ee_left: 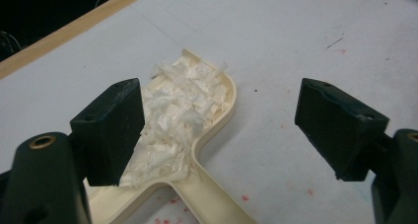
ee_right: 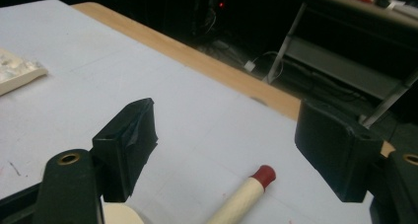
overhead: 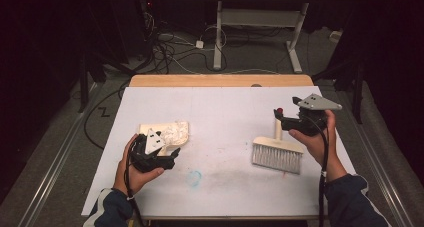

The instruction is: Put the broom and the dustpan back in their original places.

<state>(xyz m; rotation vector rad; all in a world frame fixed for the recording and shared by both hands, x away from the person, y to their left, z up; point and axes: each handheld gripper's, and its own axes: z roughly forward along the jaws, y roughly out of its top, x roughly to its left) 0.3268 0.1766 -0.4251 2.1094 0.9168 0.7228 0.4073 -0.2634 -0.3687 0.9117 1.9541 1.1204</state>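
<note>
A cream dustpan (overhead: 170, 132) lies left of centre on the white table sheet, its pan heaped with white paper shreds (ee_left: 182, 110). My left gripper (ee_left: 219, 115) is open just above the dustpan's handle (ee_left: 207, 199), with neither pad touching it. In the high view the left gripper (overhead: 167, 157) sits at the pan's near side. A brush (overhead: 276, 154) with white bristles lies on the right. Its cream handle ends in a red tip (ee_right: 263, 173). Over that end my right gripper (ee_right: 226, 130) is open, holding nothing; in the high view the right gripper (overhead: 281, 118) is at the handle's far end.
A blue smudge (overhead: 194, 177) and red specks (ee_left: 245, 198) mark the sheet. A wooden table edge (overhead: 220, 80) runs along the far side. Beyond it, cables (overhead: 170, 47) lie on the floor by another table's white legs (overhead: 218, 37).
</note>
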